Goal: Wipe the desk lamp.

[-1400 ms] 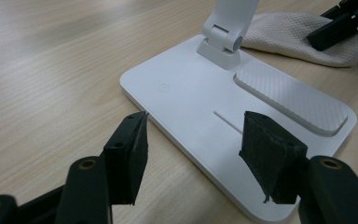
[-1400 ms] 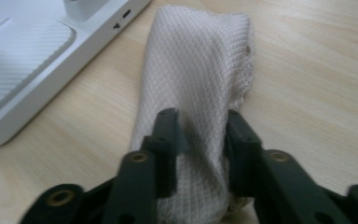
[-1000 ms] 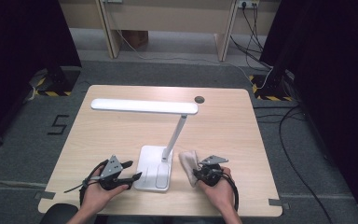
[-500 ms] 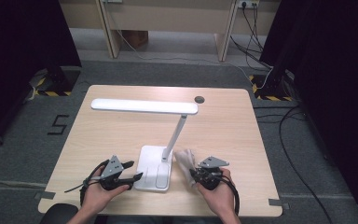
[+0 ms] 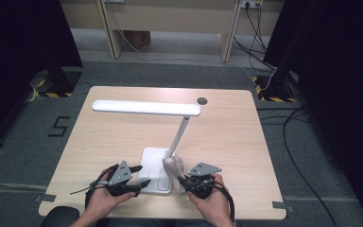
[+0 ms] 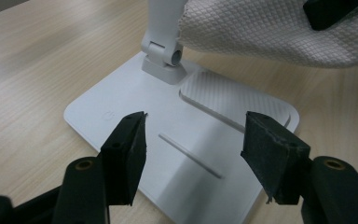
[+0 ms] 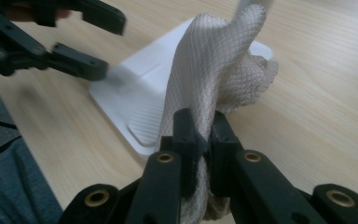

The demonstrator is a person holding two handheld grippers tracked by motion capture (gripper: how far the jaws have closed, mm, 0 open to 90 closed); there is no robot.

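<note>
One lamp (image 5: 157, 142) stands on one table (image 5: 227, 127), and one white cloth (image 5: 174, 171) hangs just beside the lamp's base on its right. Two grippers flank that base. The left gripper (image 6: 193, 149) hovers over the base's near-left edge, jaws spread wide around nothing. The right gripper (image 7: 203, 135) is pinched tight on the cloth. Its own view shows the cloth's mesh weave; the left gripper view shows the base's ribbed pad (image 6: 233, 100) and stem hinge (image 6: 165, 58).

White mesh cloth (image 7: 200, 74) bunched against lamp base (image 5: 153, 163).
</note>
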